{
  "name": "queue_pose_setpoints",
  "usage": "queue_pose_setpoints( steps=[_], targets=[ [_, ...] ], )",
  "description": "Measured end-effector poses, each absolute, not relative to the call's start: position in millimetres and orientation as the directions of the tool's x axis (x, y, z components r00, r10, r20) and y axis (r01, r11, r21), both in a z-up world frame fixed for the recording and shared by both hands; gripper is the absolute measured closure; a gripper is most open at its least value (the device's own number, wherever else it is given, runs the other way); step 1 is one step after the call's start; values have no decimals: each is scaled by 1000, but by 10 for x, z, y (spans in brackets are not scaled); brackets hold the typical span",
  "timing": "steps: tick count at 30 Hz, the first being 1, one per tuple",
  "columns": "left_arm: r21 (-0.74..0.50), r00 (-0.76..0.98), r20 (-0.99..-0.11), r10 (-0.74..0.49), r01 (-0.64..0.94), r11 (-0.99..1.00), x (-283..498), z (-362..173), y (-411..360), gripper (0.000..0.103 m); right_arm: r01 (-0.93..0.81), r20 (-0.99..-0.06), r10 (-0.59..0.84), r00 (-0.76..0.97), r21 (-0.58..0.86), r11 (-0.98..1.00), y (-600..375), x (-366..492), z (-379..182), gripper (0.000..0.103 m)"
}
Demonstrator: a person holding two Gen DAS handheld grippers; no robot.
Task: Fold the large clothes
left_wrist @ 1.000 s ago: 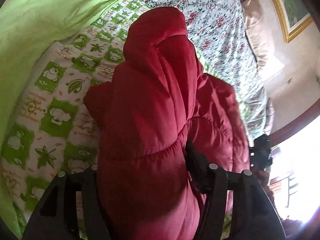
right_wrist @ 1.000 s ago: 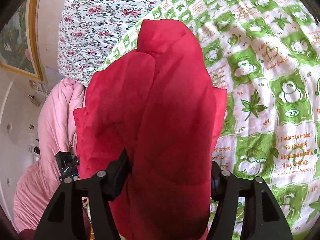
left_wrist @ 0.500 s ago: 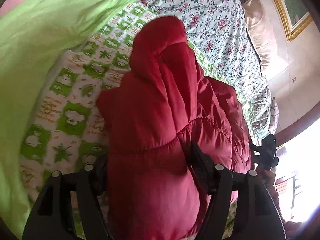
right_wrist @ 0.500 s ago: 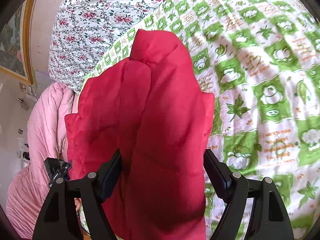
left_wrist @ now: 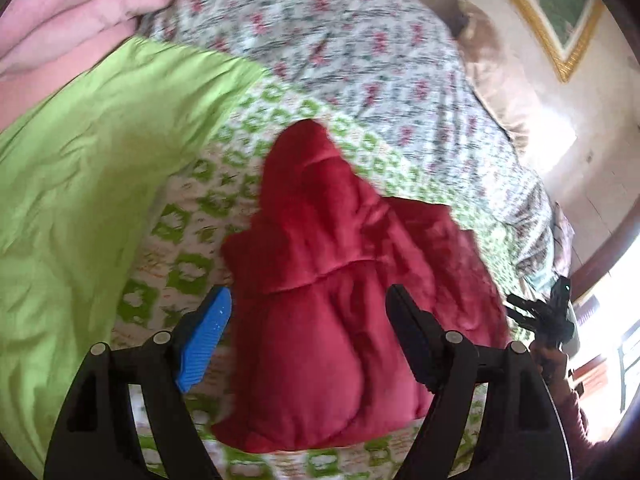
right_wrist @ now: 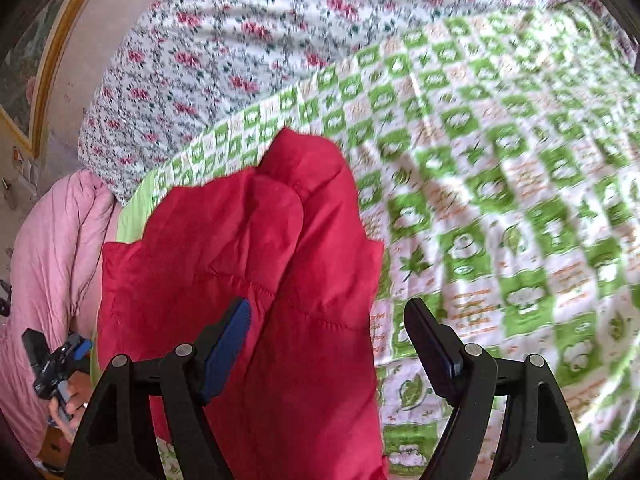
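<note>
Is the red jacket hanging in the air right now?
No, the red jacket lies on the green checked blanket, with both grippers open.

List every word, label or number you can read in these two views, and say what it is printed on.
None can be read.
Orange lettering on the white squares of the green checked bedsheet: smeared by motion in both views.
Red padded jacket: no label or print shows.
Floral cover: pattern only.
Framed picture: no text visible.
</note>
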State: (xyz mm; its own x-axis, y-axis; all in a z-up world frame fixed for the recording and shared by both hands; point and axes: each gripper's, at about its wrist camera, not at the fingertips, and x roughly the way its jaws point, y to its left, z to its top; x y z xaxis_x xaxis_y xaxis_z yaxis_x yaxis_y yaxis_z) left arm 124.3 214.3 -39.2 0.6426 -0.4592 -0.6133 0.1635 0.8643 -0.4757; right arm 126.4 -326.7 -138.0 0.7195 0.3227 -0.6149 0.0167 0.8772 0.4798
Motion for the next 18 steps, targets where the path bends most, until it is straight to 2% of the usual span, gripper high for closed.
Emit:
queue_pose_setpoints(
  steps=[10, 18],
  targets=[
    [-333, 592, -661, -462, 320, 887, 1269, -160, 1204, 23, -89, -560, 351, 751, 441, 893, -2925, 1048, -1078, 22],
    [-230, 542, -723, -428, 395, 889, 1337, -153, 570, 23, -242, -588, 396, 706, 326, 914, -2201, 1059, -1075, 25]
  ],
)
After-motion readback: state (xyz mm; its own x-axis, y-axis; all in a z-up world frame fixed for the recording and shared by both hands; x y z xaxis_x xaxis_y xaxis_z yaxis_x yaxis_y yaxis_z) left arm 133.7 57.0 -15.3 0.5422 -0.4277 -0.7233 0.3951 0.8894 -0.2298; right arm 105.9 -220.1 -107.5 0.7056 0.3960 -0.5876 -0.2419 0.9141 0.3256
